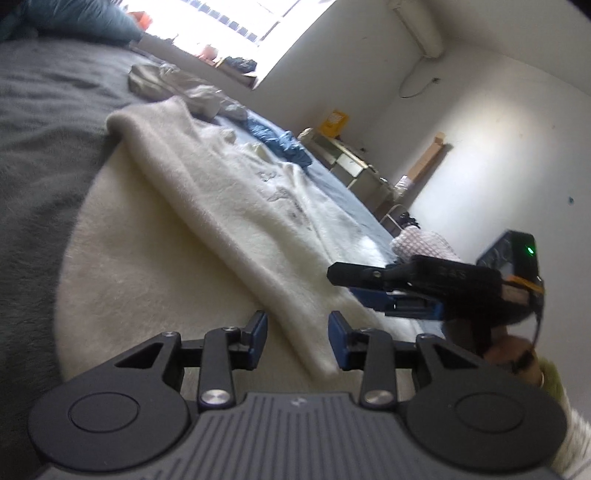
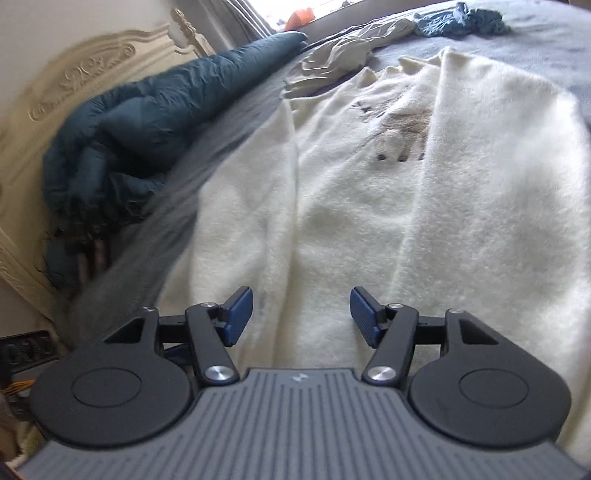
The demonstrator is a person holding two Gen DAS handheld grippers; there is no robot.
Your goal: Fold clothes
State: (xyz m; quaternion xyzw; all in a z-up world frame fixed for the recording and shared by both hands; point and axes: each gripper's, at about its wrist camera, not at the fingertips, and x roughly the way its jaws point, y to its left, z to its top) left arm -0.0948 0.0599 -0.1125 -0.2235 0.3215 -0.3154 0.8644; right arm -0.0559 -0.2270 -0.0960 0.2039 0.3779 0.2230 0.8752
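Observation:
A cream fluffy sweater (image 1: 229, 206) lies spread on the grey bed sheet (image 1: 44, 147), one side folded over into a long strip. In the left wrist view my left gripper (image 1: 298, 341) hovers open over the near end of that strip, its blue pads apart and not pressing the cloth. My right gripper (image 1: 354, 288) shows at the right of this view, low over the sweater's edge. In the right wrist view the right gripper (image 2: 301, 314) stands open above the sweater (image 2: 369, 221), with nothing between its pads. A faint animal print (image 2: 399, 129) shows on the sweater's front.
A dark teal duvet (image 2: 147, 122) is bunched against the carved cream headboard (image 2: 74, 81). A beige garment (image 2: 340, 55) and a crumpled blue garment (image 2: 461, 18) lie beyond the sweater. A low shelf (image 1: 351, 162) stands by the far wall. A hand (image 1: 517, 354) holds the right gripper.

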